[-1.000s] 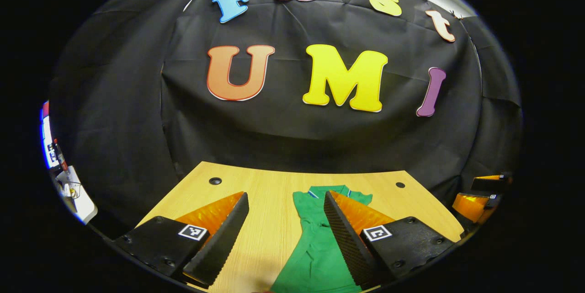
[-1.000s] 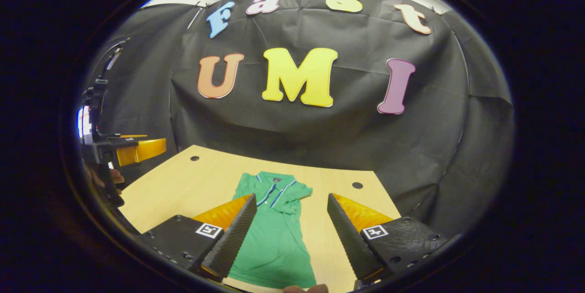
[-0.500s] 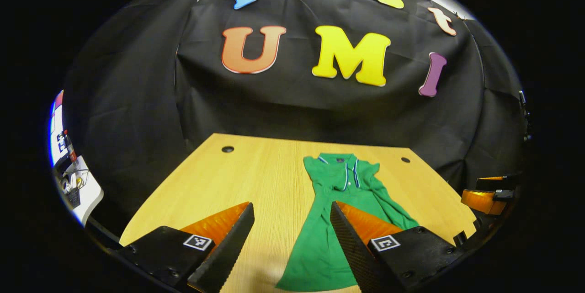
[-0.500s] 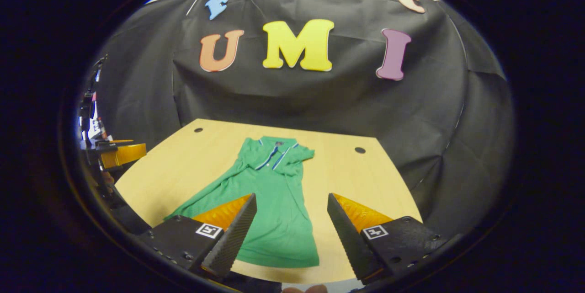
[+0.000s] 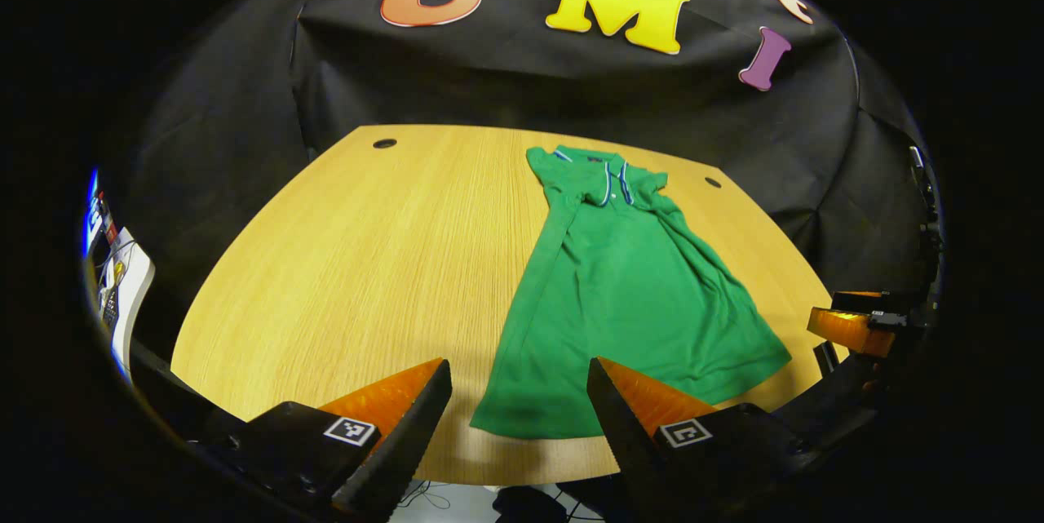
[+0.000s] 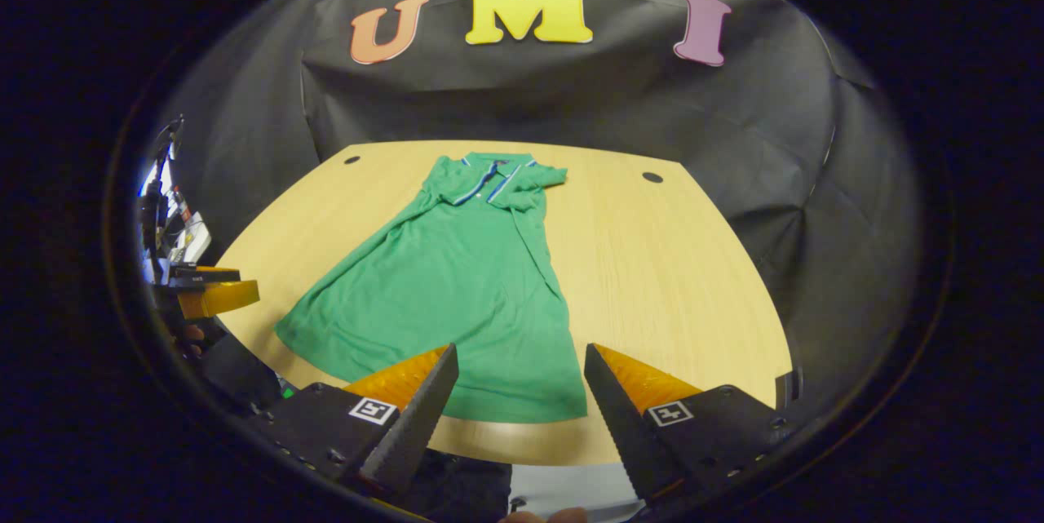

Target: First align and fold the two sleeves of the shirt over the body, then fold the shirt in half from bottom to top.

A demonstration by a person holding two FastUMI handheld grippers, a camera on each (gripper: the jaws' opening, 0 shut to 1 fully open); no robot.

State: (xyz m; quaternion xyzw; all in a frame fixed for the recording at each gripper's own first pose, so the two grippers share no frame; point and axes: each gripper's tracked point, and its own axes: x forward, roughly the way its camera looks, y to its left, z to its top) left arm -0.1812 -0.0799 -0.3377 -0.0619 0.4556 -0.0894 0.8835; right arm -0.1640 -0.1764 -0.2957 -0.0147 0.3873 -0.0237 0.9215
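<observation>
A green polo shirt lies flat on the wooden table, collar toward the far wall, hem near the front edge, both sleeves folded in over the body. My left gripper hovers open above the front edge, over the hem's left corner. My right gripper is open above the hem's right corner. Nothing lies between either pair of fingers. The right gripper also appears at the right rim of the left gripper view, and the left gripper at the left rim of the right gripper view.
Two round cable holes sit near the table's far corners. Black cloth closes the back and sides. Shelving with small items stands past the table's left side. Bare wood stretches left of the shirt.
Both grippers have risen and drawn back toward the front edge, tilting down, so the whole shirt and table now show. Both stayed open.
</observation>
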